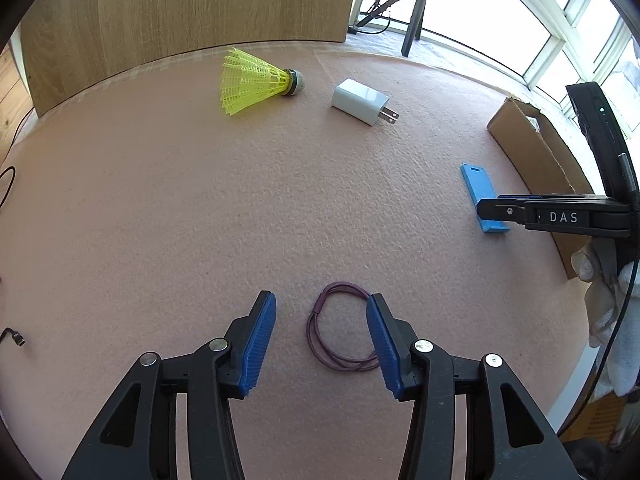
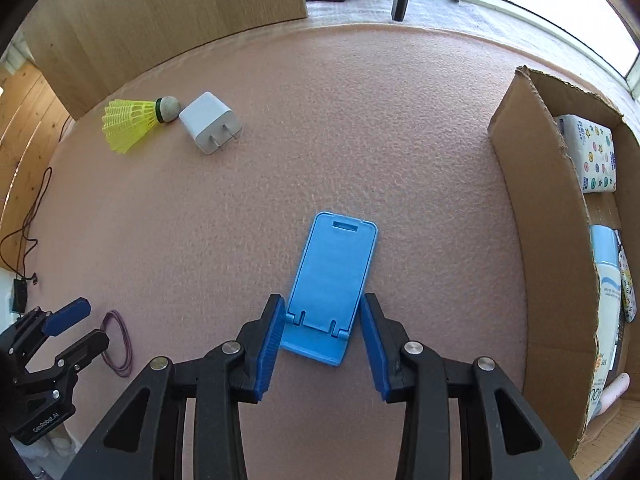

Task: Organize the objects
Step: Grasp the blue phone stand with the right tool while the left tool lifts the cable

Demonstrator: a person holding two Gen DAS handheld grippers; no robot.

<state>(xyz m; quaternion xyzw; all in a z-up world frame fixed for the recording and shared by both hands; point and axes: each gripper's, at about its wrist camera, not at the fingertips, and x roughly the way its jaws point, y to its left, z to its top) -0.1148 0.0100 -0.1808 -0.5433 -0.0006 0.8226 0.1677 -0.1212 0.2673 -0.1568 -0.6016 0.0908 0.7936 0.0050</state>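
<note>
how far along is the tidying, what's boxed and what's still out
Done: the cardboard box already holds a tissue pack and a lotion bottle. In hand: nothing gripped yet; the right gripper is open around the blue phone stand, and the left gripper is open over the purple hair tie. Left: the shuttlecock and white charger lie untouched on the mat.

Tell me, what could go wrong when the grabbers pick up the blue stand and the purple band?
The blue phone stand lies flat, so the open right gripper might slide off it. The purple hair band is thin; the open left gripper might close without catching it.
</note>
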